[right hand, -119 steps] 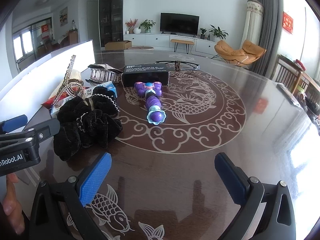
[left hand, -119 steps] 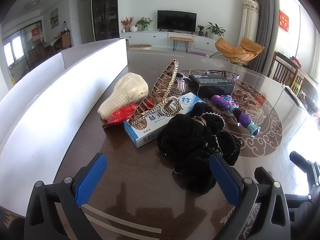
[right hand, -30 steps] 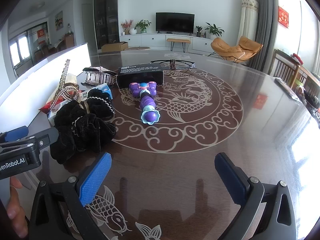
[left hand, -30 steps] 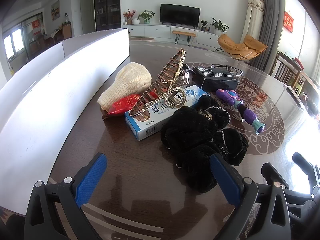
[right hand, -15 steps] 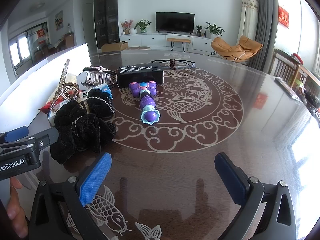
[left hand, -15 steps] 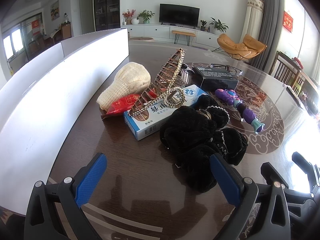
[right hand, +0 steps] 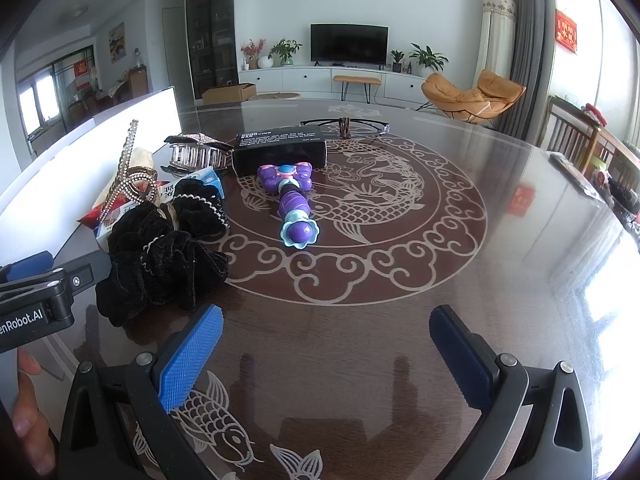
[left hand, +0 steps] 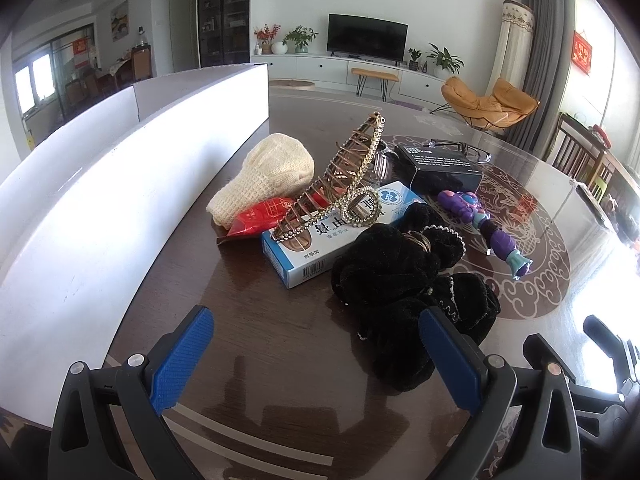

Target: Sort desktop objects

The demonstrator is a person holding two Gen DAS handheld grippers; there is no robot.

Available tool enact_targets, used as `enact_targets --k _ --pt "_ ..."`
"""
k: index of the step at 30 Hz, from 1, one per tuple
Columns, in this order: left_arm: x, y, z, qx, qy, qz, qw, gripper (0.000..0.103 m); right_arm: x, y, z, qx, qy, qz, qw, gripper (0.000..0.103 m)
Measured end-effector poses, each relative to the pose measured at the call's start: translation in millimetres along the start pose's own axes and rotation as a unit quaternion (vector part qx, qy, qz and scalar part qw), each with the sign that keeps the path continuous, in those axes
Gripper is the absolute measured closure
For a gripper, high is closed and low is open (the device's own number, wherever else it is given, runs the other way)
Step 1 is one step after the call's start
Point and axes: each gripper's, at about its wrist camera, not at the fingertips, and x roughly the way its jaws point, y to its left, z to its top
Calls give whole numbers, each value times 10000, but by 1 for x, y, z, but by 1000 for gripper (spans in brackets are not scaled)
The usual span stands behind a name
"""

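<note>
A pile of objects lies on the dark table. In the left wrist view: black velvet scrunchies (left hand: 404, 280), a blue and white medicine box (left hand: 340, 236), a rhinestone tiara (left hand: 344, 176) leaning on it, a cream knitted pouch (left hand: 272, 172), a red packet (left hand: 260, 216), a black box (left hand: 440, 168), glasses (left hand: 460, 148) and a purple toy wand (left hand: 484, 224). My left gripper (left hand: 316, 356) is open and empty just short of the scrunchies. My right gripper (right hand: 324, 356) is open and empty above the bare table, the wand (right hand: 294, 200) and scrunchies (right hand: 164, 260) ahead of it.
A long white box wall (left hand: 120, 184) runs along the left side of the table. A silver hair claw (right hand: 196, 152) lies behind the pile. The table's inlaid dragon medallion (right hand: 400, 200) spreads right of the pile. Chairs stand at the far right edge.
Both grippers have hardly moved; the left one has edged slightly closer to the scrunchies. Nothing was taken hold of.
</note>
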Motion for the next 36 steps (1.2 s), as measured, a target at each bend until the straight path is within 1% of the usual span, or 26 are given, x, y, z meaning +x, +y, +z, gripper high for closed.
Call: enact_targets --k 3,5,7,8,10,12,15,16,18,22,27,28,31,33,36 --pt "-1 9 2 -186 -15 5 9998 0 2 -2 0 78 42 78 9999 0" --pt "0 17 3 -373 5 -45 9993 0 5 -5 4 146 44 403 9991 0" --pt "1 22 4 -509 38 -64 9987 0 12 -7 19 142 94 626 9979 0" --pt "2 24 4 -549 51 -57 9985 0 16 -8 30 71 68 634 9979 0" --pt "1 25 3 -571 45 -23 9984 0 29 -6 56 -167 100 466 9987 0" --pt "-1 26 4 -560 -5 33 9984 0 49 -3 78 -479 365 462 9971 0" --pt "-3 27 4 -588 -52 53 9982 0 84 0 92 -849 1096 664 9881 0" --pt "-3 28 4 -607 -48 44 9981 0 93 2 92 -933 1267 740 9848 0" --pt "-1 28 4 -625 -11 37 9980 0 104 6 91 -1113 1445 824 9798 0" --pt "0 28 3 -600 27 79 9982 0 113 18 90 -1328 1443 898 9765 0" --pt "1 30 3 -631 37 99 9979 0 127 17 91 -1085 1539 930 9777 0" --pt "1 31 3 -642 51 113 9979 0 127 18 91 -1094 1497 900 9785 0" --pt "2 34 3 -697 96 119 9975 0 123 21 89 -1117 1568 927 9769 0" --pt "1 36 3 -741 145 35 9971 0 116 26 83 -1208 1560 987 9754 0" --pt "-1 37 2 -703 238 -263 9969 0 102 35 70 -1339 1534 1090 9730 0"
